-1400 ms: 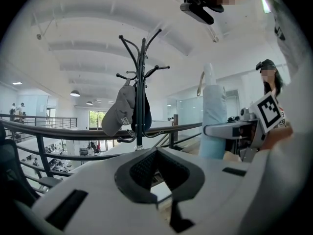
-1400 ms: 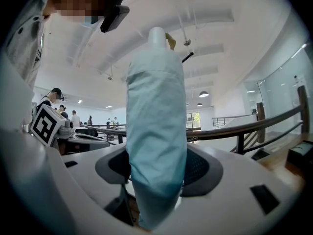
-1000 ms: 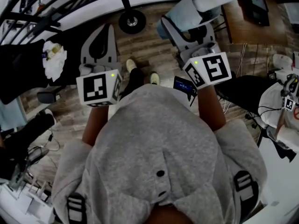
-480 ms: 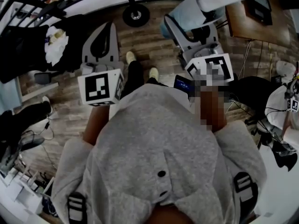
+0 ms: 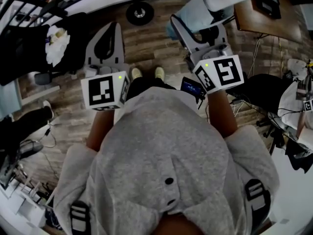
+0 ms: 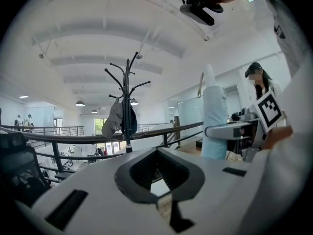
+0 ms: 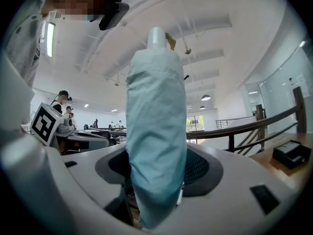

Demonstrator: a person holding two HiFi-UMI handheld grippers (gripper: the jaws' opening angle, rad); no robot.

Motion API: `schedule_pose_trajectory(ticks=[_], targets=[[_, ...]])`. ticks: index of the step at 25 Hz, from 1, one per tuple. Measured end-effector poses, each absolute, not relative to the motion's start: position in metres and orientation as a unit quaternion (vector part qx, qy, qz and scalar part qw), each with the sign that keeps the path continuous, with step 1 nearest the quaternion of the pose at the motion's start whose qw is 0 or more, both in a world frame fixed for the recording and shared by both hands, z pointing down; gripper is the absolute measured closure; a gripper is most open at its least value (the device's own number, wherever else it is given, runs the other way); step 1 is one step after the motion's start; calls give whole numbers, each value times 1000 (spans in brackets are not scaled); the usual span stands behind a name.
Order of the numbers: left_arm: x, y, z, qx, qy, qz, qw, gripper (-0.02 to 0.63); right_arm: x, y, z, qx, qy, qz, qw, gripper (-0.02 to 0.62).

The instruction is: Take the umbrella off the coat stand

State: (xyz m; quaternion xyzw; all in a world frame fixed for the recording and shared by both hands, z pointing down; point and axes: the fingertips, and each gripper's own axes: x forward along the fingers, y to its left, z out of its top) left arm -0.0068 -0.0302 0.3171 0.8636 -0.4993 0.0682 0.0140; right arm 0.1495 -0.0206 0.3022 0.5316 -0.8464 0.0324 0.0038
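Observation:
My right gripper (image 5: pixel 200 31) is shut on a folded light-blue umbrella (image 5: pixel 210 4), which stands upright between the jaws in the right gripper view (image 7: pixel 156 131). The umbrella also shows at the right of the left gripper view (image 6: pixel 213 116). The black coat stand (image 6: pixel 127 106) rises ahead by the railing with caps (image 6: pixel 117 122) hanging on it; its round base (image 5: pixel 140 12) is at the top of the head view. My left gripper (image 5: pixel 108 38) is level beside the right one. Its jaws meet at the tips with nothing in them (image 6: pixel 157 155).
A black railing (image 6: pixel 73 137) runs behind the stand. A brown desk (image 5: pixel 266 18) is at the upper right, a dark chair (image 5: pixel 264 92) and cables at the right. Black clothing with a white cloth (image 5: pixel 56 45) lies at the left. Another person (image 6: pixel 258 84) stands far right.
The floor has slid under me and the stand's base has drifted toward the top edge. My feet now stand side by side. Both grippers keep their places, and the umbrella stays in the right one.

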Motion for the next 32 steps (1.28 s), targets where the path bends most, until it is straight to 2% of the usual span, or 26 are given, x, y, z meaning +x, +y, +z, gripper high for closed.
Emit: schedule_pose_trajectory(ticks=[16, 32], targets=[[-45, -55, 299, 870, -490, 55, 15, 594, 121, -43, 292, 558, -829, 40, 10, 314], [-53, -67, 300, 877, -477, 53, 16, 594, 110, -52, 289, 562, -827, 31, 13, 314]])
